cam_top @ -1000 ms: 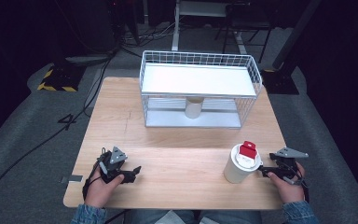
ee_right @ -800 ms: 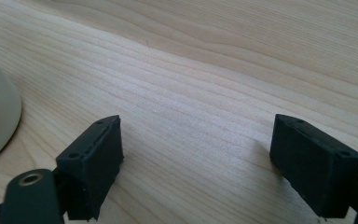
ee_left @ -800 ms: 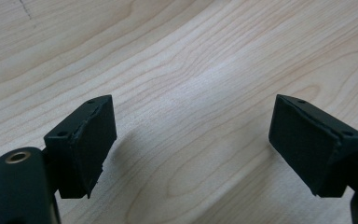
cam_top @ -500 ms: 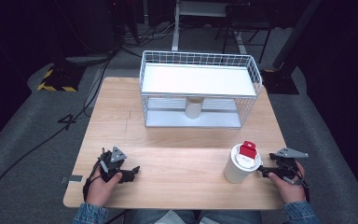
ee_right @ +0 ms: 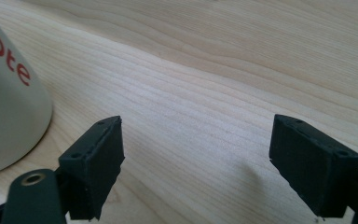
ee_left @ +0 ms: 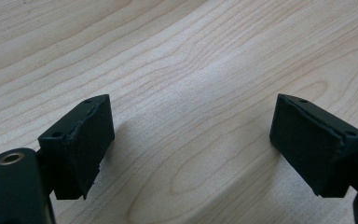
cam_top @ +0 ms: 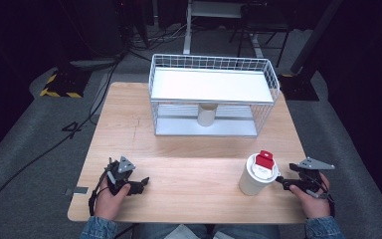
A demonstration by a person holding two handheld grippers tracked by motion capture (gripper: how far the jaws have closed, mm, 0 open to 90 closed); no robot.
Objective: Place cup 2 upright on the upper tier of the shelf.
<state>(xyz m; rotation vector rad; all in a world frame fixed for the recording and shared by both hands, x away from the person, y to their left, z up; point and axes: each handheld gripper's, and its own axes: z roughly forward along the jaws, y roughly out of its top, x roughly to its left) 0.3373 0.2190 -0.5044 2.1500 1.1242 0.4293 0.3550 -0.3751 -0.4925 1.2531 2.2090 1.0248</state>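
cup: white, red lettering, red lid tab | table: pale wood grain | basket: white wire

Contents: two cups, one wire rack, one counter, two tools.

cup before wire rack, on table

A white paper cup stands upright on the pale wooden desk, toward its near right corner at about four o'clock from the desk's middle. A white lid caps it, with a red tab raised at the lid's twelve o'clock edge. Red lettering runs along its side, seen close in the right gripper view.
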